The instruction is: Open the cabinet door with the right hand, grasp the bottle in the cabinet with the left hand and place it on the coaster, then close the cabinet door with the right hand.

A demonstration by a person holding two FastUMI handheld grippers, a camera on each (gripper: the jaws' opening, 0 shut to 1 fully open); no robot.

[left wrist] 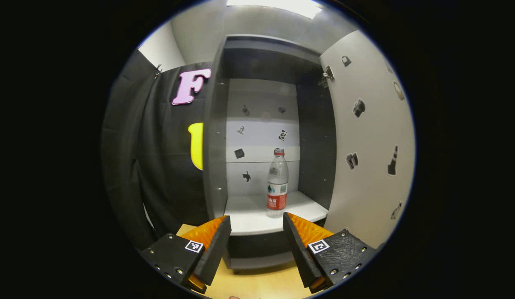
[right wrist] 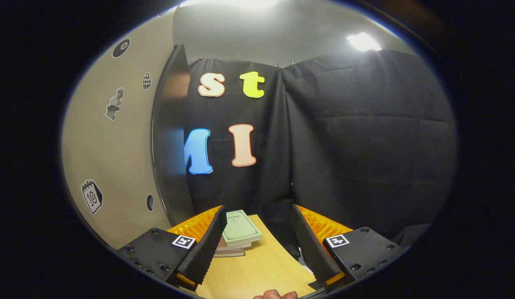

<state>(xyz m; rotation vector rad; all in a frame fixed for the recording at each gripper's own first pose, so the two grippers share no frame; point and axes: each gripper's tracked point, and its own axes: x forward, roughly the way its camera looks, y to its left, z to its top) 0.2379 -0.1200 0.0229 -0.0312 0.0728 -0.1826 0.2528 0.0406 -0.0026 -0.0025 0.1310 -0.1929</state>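
Observation:
In the left gripper view a clear water bottle (left wrist: 277,183) with a red cap and red label stands upright on the white shelf (left wrist: 249,219) inside the cabinet. The cabinet door (left wrist: 367,141) is swung open at the right, stickers on its face. My left gripper (left wrist: 256,226) is open, its fingers framing the shelf's front edge, short of the bottle. In the right gripper view my right gripper (right wrist: 257,226) is open over the wooden table (right wrist: 257,270), holding nothing. The open door (right wrist: 116,153) stands at its left, its dark edge toward me.
A small stack of books (right wrist: 239,233) lies on the table near the black cloth wall (right wrist: 357,145). A fingertip (right wrist: 276,295) shows at the bottom edge of the right gripper view. Black cloth (left wrist: 158,166) also hangs left of the cabinet.

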